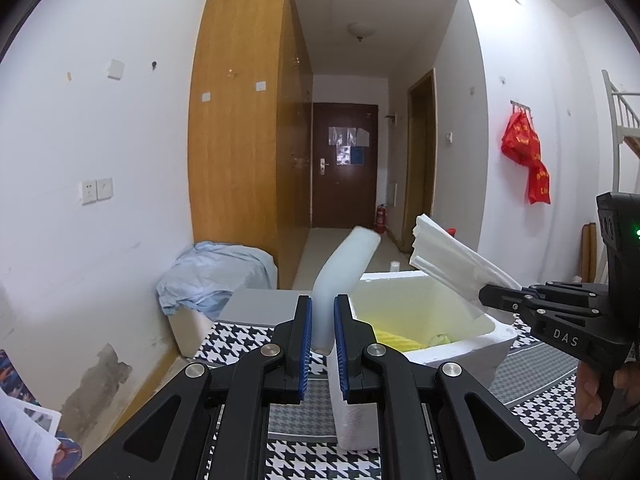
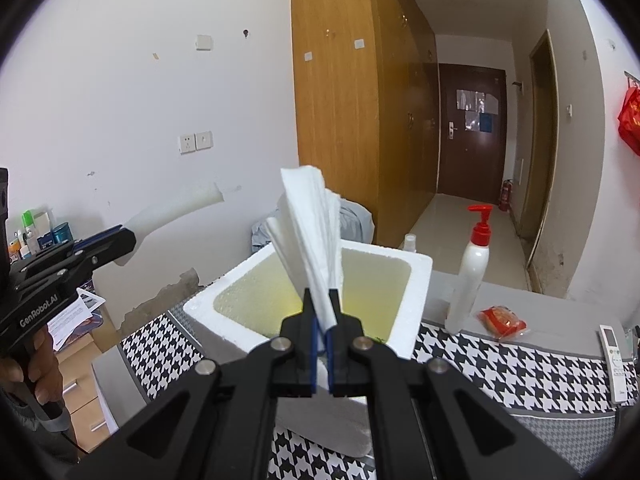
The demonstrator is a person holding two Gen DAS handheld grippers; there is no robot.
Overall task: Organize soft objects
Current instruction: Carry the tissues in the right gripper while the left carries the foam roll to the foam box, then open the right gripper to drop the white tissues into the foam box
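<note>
My left gripper [image 1: 322, 320] is shut on a pale white foam strip [image 1: 344, 264] that sticks up and bends right, held just left of an open white styrofoam box [image 1: 472, 344]. My right gripper [image 2: 323, 320] is shut on a folded stack of white soft sheets [image 2: 312, 236], held upright above the near rim of the box [image 2: 224, 300]. In the left wrist view the right gripper [image 1: 490, 296] and its sheets [image 1: 452, 260] hang over the box's right side. In the right wrist view the left gripper [image 2: 128, 240] and its foam strip [image 2: 176, 208] are at the left. Something yellow [image 1: 400, 340] lies inside the box.
The box stands on a houndstooth-patterned cloth [image 2: 500, 364]. A white pump bottle with a red top [image 2: 472, 268], a red packet [image 2: 502, 320] and a remote control [image 2: 618, 364] lie to its right. A blue cloth [image 1: 212, 276] covers a bin beside the wooden wardrobe [image 1: 240, 120].
</note>
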